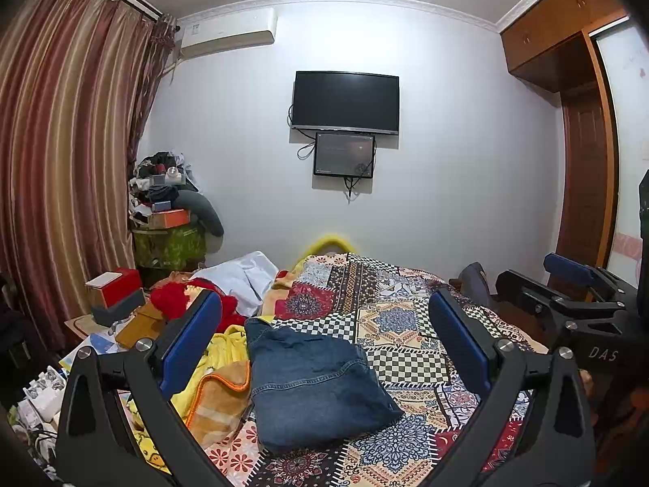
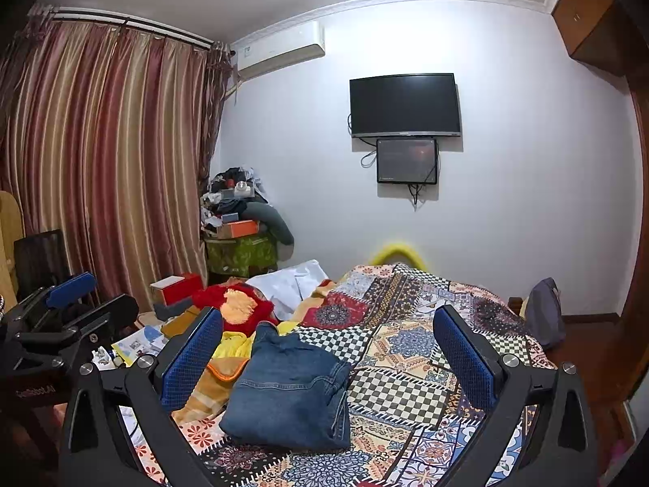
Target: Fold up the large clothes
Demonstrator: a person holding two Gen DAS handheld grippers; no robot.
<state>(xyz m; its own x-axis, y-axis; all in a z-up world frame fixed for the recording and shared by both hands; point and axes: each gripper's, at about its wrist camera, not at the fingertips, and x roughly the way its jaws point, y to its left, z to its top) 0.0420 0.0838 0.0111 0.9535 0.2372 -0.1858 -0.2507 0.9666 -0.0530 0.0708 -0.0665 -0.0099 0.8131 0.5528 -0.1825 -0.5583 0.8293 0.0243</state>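
Observation:
Blue jeans [image 1: 312,385] lie folded into a compact stack on the patchwork bedspread [image 1: 409,324]. They also show in the right wrist view [image 2: 288,393]. My left gripper [image 1: 324,357] is open and empty, held above the bed with the jeans between and below its blue pads. My right gripper [image 2: 328,365] is open and empty, also held above the jeans. The right gripper shows at the right edge of the left wrist view [image 1: 568,284]. The left gripper shows at the left edge of the right wrist view [image 2: 73,296].
A yellow garment [image 1: 223,349], an orange-edged blanket [image 1: 219,401], a red garment [image 1: 182,300] and a white cloth [image 1: 239,276] lie left of the jeans. Boxes and papers [image 1: 117,296] crowd the bed's left side. A TV [image 1: 344,101] hangs on the far wall.

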